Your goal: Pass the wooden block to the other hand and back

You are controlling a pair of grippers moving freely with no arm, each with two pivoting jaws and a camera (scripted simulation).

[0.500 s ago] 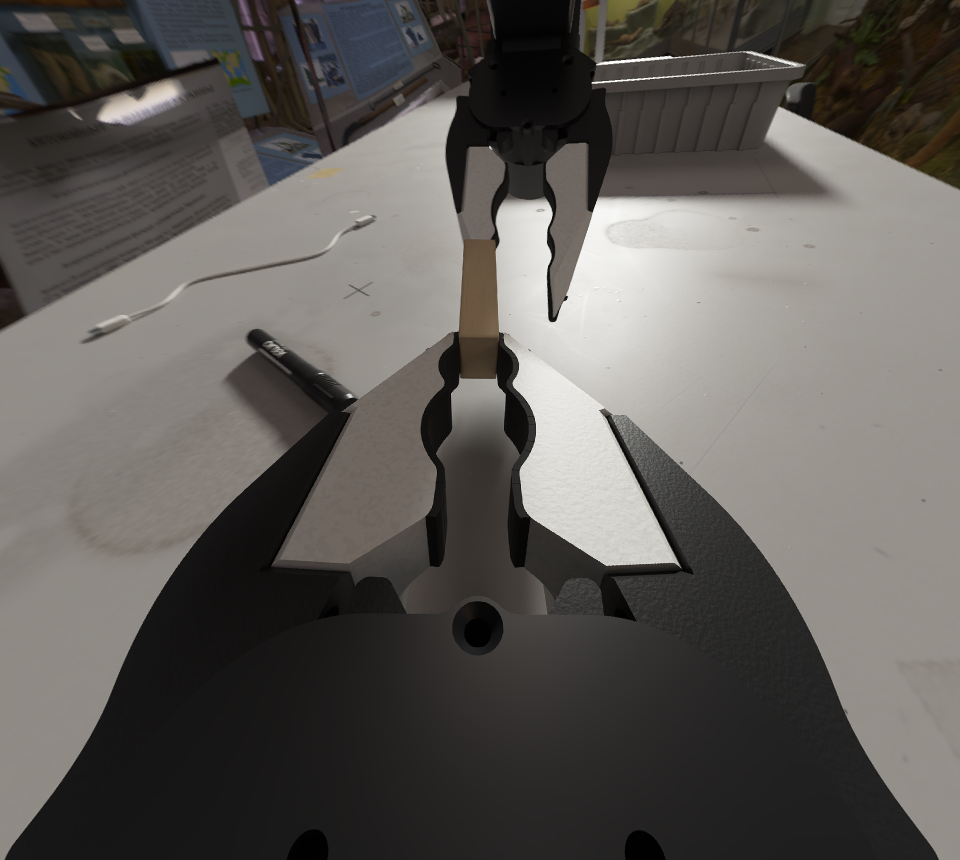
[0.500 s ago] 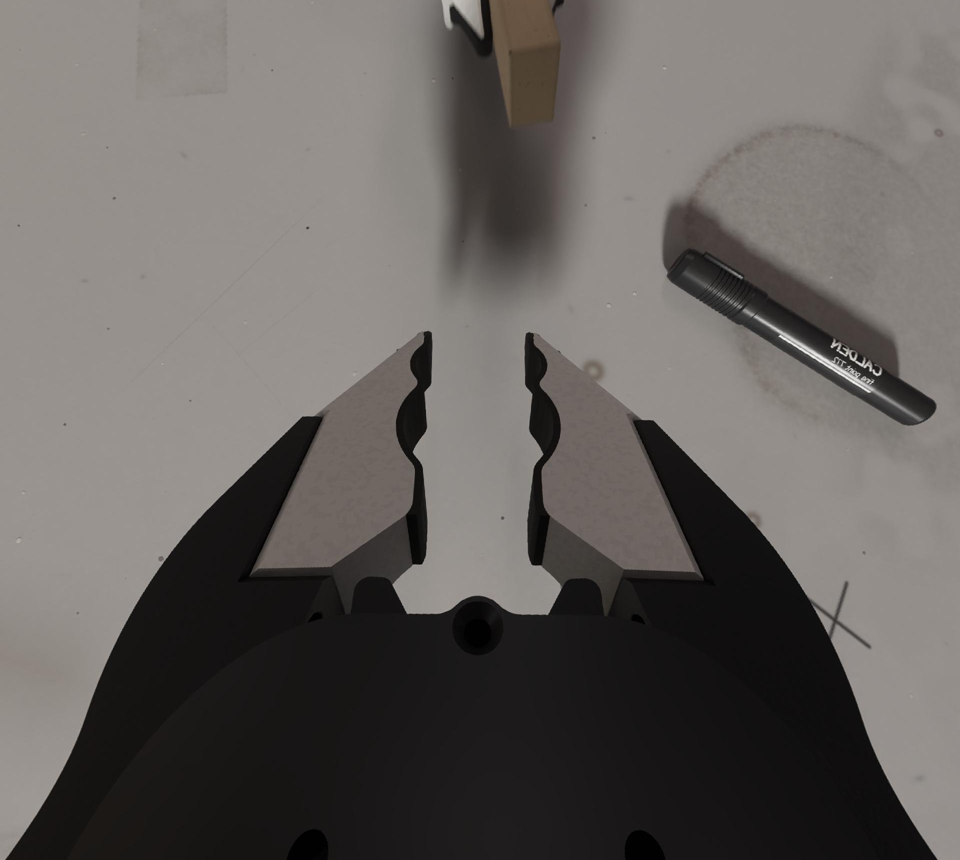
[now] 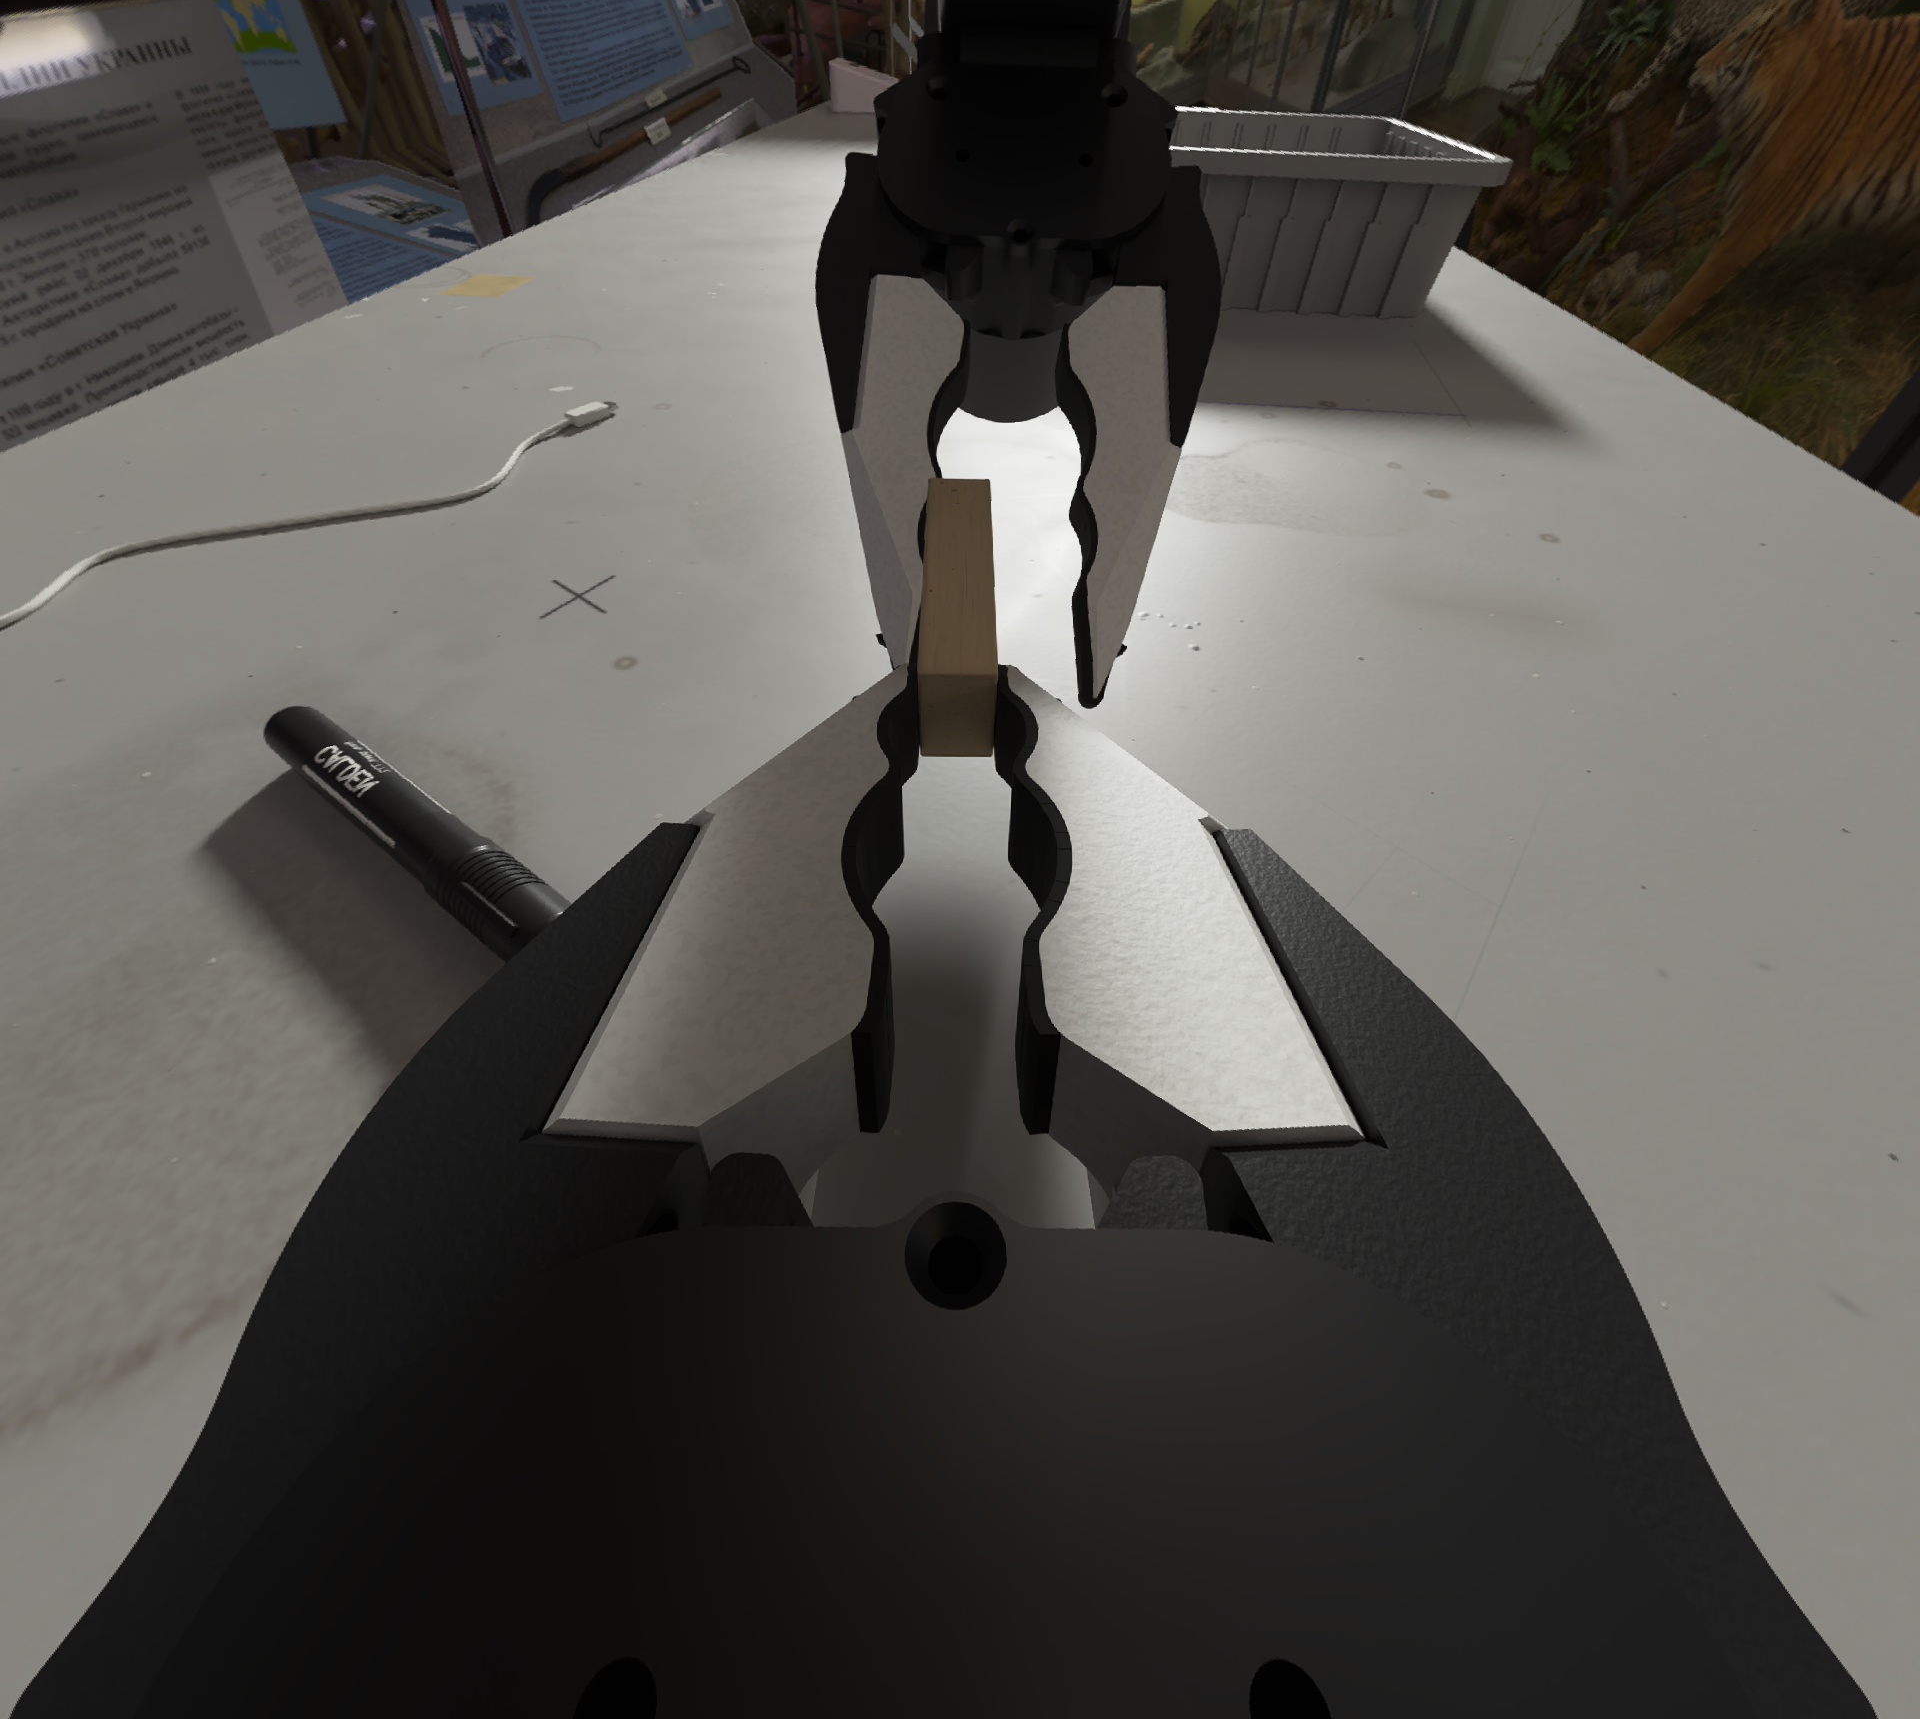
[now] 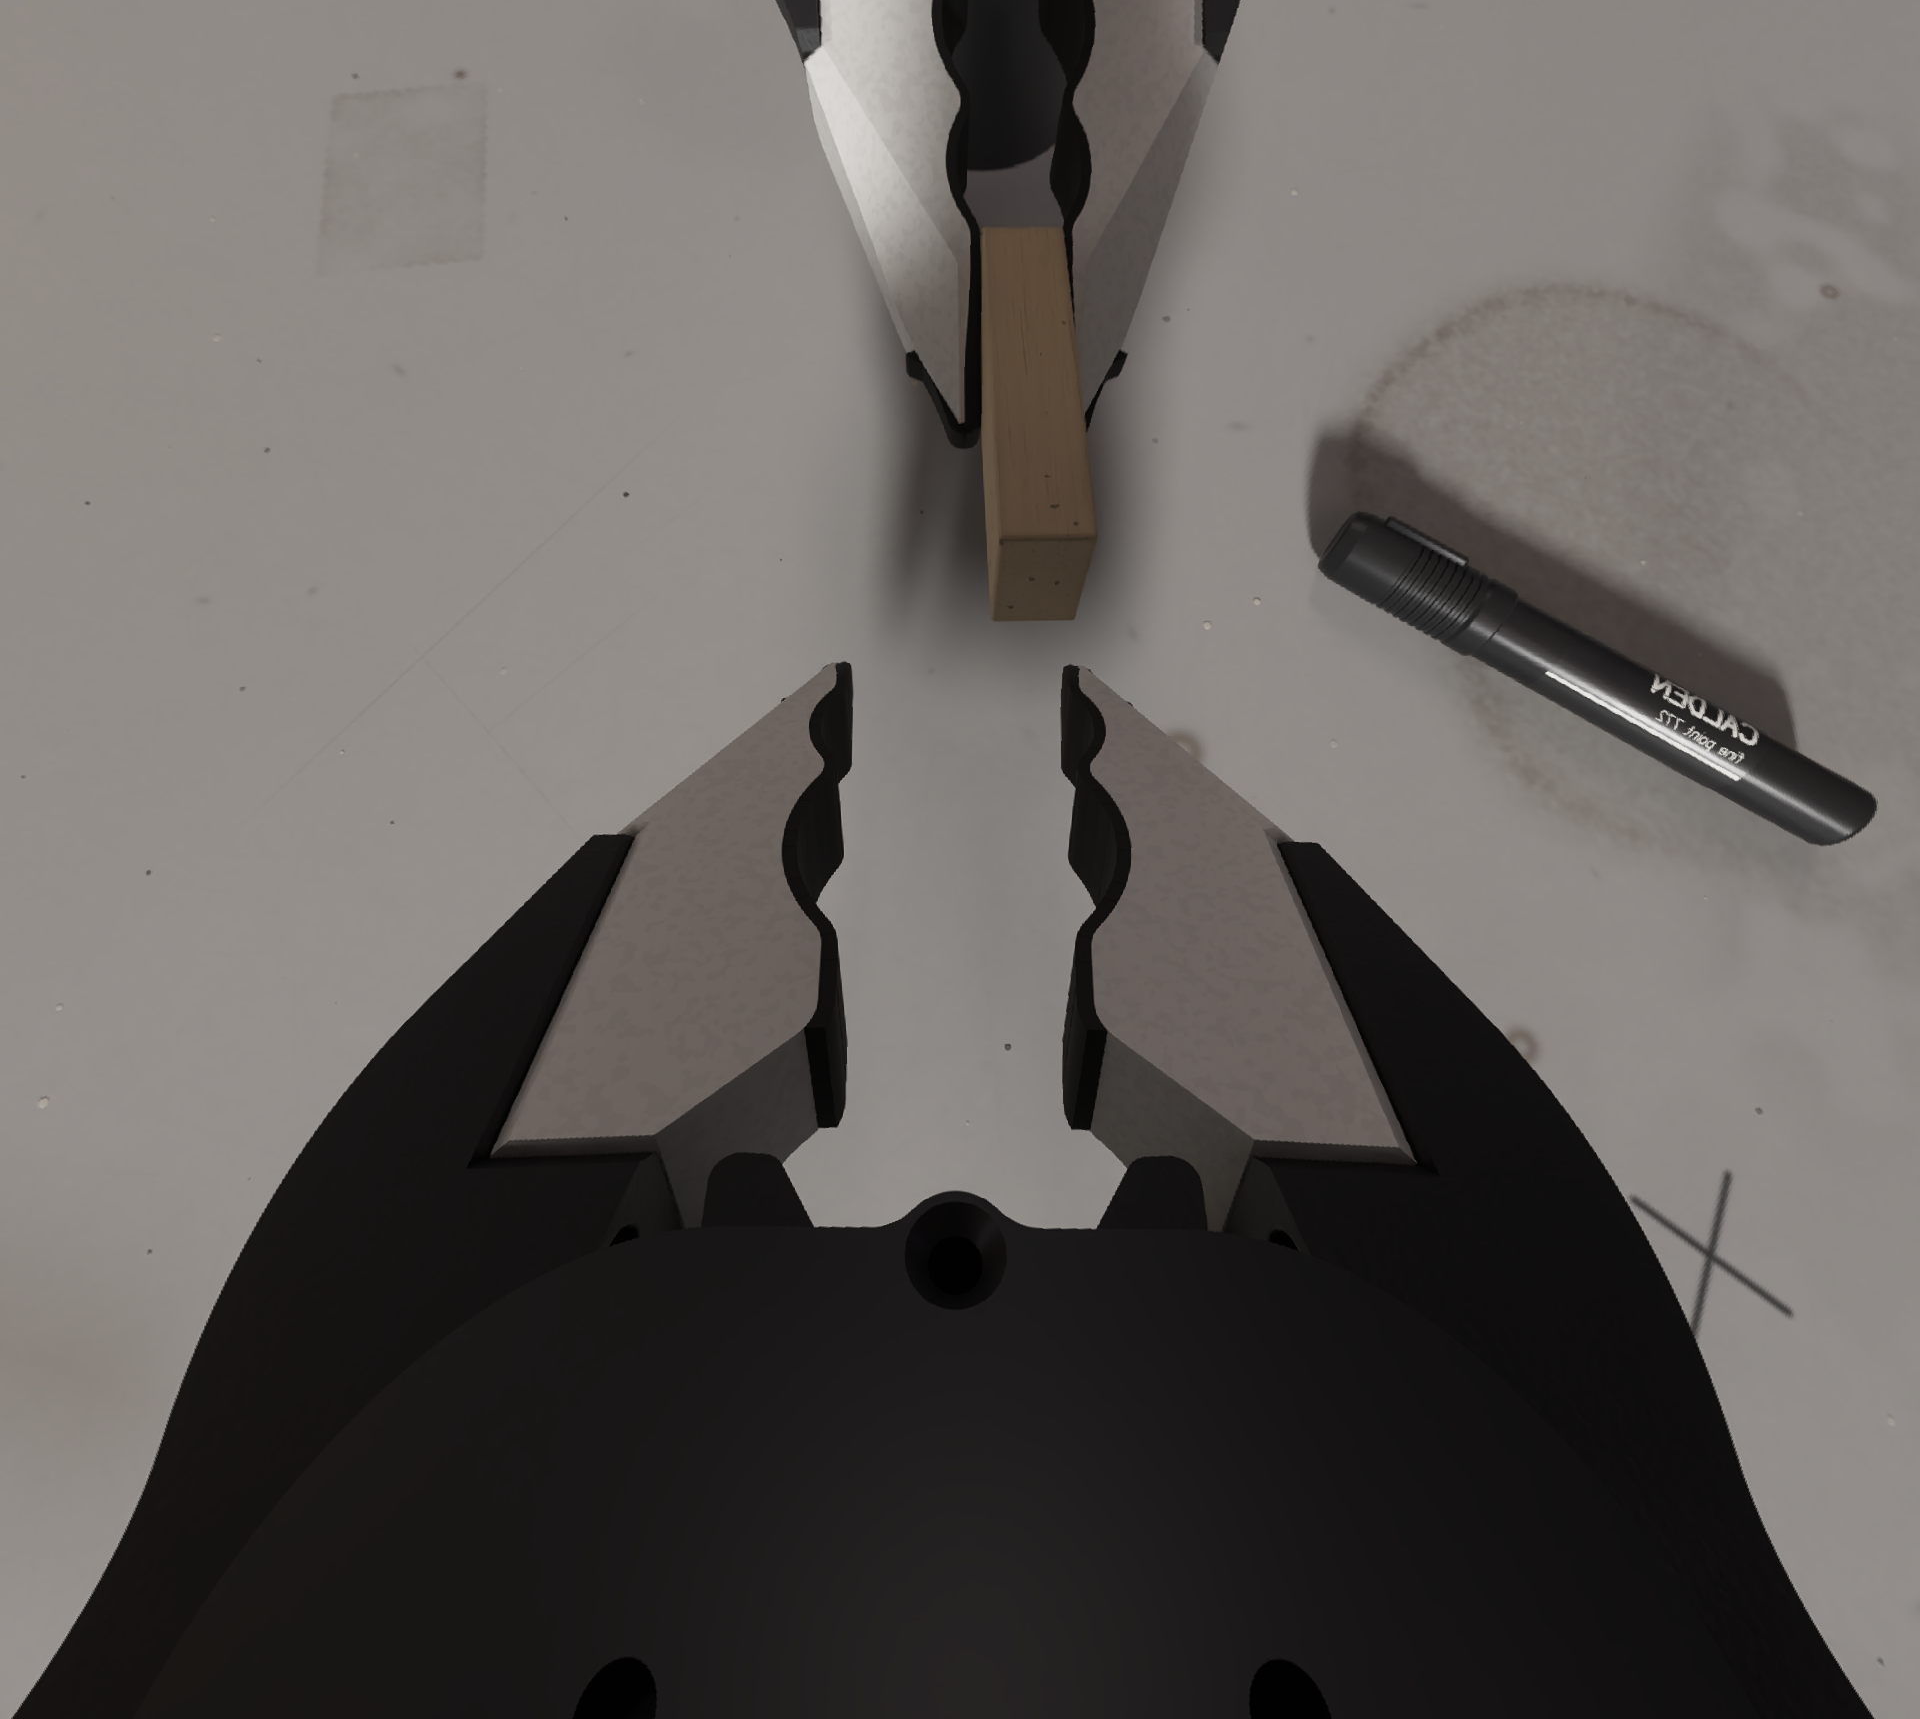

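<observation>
The wooden block [image 3: 956,630] is held off the counter [image 3: 1455,734], pinched at its near end between the fingers [image 3: 1122,890] of the left gripper [image 3: 954,713], with its long axis pointing away toward the right gripper [image 3: 992,667] that hangs above it. The right gripper's fingers [image 4: 717,890] are spread; in the left wrist view the block's far end sits against the inner face of one of them, with a clear gap to the other, so it is not yet gripped there. The block looks light, rigid and square-edged, with flat, dry faces that should give the pads good purchase and no fragility to worry about. The sensible hold is on the free far end, across the same two broad faces, well clear of the left fingertips. A black marker [image 4: 1590,672] lies on the counter just beside the handover, and a white bin [image 3: 1340,215] stands near the far edge.
</observation>
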